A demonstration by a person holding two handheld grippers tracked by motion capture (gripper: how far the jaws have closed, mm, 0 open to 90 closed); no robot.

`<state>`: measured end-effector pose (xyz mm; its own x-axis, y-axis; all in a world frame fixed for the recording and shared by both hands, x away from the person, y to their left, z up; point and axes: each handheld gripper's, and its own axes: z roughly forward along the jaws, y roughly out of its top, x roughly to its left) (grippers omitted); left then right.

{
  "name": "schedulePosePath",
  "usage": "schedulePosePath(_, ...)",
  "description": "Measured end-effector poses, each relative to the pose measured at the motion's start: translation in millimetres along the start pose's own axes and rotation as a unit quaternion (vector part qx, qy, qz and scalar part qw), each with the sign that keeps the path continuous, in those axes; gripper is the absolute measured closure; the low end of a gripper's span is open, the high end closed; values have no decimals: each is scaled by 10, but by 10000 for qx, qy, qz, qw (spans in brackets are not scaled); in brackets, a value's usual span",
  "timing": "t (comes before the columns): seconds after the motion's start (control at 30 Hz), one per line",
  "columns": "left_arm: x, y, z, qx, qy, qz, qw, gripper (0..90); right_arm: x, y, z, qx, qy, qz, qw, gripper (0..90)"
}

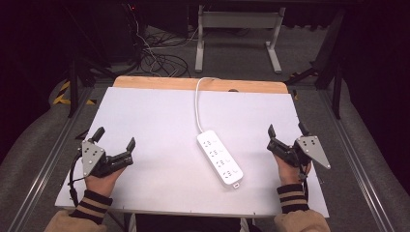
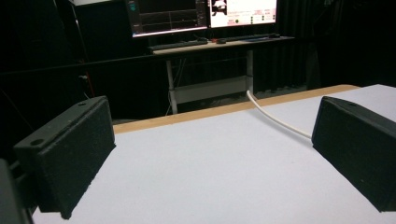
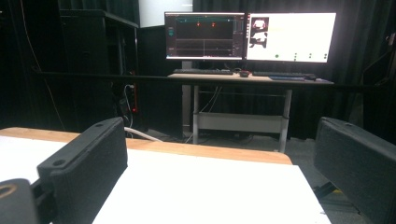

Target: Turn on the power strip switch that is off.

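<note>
A white power strip (image 1: 219, 157) lies near the middle of the white table top (image 1: 159, 121), a little right of centre, and its white cable (image 1: 197, 104) runs back over the far edge. My left gripper (image 1: 115, 137) rests at the table's left side, open with nothing between its jaws. Its own view has the cable (image 2: 275, 117) crossing the board beyond the wide-apart jaws. My right gripper (image 1: 287, 130) sits at the right side, also open and empty. The strip lies between the two grippers, apart from both.
A wooden strip (image 1: 198, 84) borders the table's far edge. Beyond it a desk (image 3: 247, 77) carries two lit monitors (image 3: 250, 36) and a keyboard. Cables (image 1: 154, 55) lie tangled on the floor at the back left. Metal rails run along both sides of the table.
</note>
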<state>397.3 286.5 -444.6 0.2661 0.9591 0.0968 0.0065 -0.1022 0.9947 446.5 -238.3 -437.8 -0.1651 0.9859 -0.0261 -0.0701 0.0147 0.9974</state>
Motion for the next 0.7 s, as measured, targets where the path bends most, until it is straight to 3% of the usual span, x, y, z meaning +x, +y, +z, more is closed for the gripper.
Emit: schedulePosePath(0.7,-4,1,2,5,-40,-18,10000,1,51,-60,32,275,106,-106,9995,44)
